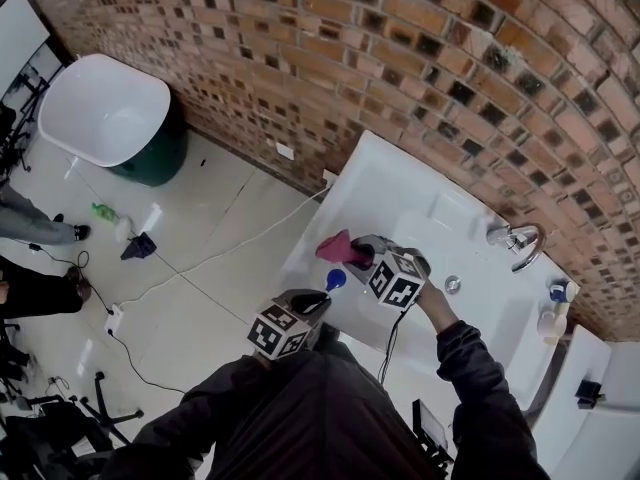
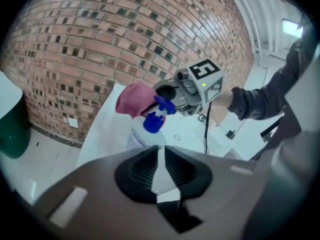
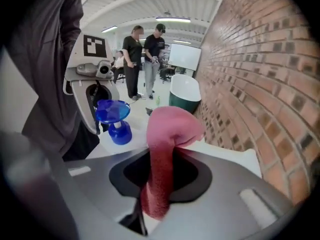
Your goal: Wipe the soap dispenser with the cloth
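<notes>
Over the white sink (image 1: 400, 183), the left gripper (image 2: 161, 166) has its jaws clamped on the body of the soap dispenser (image 2: 146, 134), holding it upright. The right gripper (image 3: 160, 179) pinches the pink cloth (image 3: 167, 129) tightly, its bunched end just beside the dispenser's blue pump (image 3: 112, 115).

A red-brown brick wall (image 1: 420, 58) is seen behind a white rectangular ceramic washbasin (image 1: 400, 183). A curved chrome tap (image 1: 522, 243) is mounted at the basin's back edge, a round metal drain (image 1: 452, 284) is set in the bowl, and small blue-capped containers (image 1: 562, 291) are stood just beside the tap. On the pale floor (image 1: 200, 298), a white oval tub on a dark green base (image 1: 100, 108) is placed against the wall. A white cable (image 1: 240, 240), a small green bottle (image 1: 104, 211) and a small dark blue object (image 1: 138, 247) are left near it. Two standing persons in dark tops (image 3: 134, 59) are seen far back.
</notes>
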Demonstrator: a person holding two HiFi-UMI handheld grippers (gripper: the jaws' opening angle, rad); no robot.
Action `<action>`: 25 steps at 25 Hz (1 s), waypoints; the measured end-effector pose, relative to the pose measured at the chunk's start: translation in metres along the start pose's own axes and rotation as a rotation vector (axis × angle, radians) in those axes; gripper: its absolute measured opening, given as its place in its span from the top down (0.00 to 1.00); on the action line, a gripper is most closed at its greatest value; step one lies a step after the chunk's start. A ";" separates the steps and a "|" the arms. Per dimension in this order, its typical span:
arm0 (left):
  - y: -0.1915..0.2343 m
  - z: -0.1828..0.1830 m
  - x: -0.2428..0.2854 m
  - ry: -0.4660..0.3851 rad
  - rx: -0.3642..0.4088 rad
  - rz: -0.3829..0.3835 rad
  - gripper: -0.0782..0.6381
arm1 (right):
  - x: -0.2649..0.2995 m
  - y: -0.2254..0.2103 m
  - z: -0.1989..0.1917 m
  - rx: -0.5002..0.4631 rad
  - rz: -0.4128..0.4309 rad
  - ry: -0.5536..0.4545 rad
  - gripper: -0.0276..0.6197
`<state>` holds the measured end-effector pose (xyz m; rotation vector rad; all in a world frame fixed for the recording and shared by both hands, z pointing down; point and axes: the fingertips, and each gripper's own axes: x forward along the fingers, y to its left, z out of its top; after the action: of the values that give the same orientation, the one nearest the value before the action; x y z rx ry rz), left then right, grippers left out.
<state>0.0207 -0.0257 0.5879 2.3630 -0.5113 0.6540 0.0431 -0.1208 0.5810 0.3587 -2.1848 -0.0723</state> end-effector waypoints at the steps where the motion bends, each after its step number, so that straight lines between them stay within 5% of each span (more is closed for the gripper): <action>1: -0.002 -0.001 0.001 0.005 0.007 -0.002 0.85 | 0.008 0.005 -0.001 -0.049 0.033 0.023 0.83; 7: -0.003 -0.001 0.003 0.009 0.016 0.001 0.85 | 0.042 0.025 -0.030 -0.186 0.156 0.148 0.83; 16: -0.001 -0.002 0.004 0.010 -0.007 0.011 0.85 | 0.070 0.031 -0.050 -0.116 0.135 0.223 0.83; 20: 0.002 0.002 -0.002 -0.015 -0.012 0.020 0.85 | 0.033 0.007 -0.037 0.133 -0.020 0.116 0.83; 25: 0.018 0.015 -0.035 -0.113 -0.069 0.087 0.85 | -0.059 0.024 -0.007 0.580 -0.127 -0.254 0.83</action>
<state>-0.0117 -0.0414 0.5664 2.3324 -0.6787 0.5341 0.0763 -0.0811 0.5437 0.8514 -2.4023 0.4794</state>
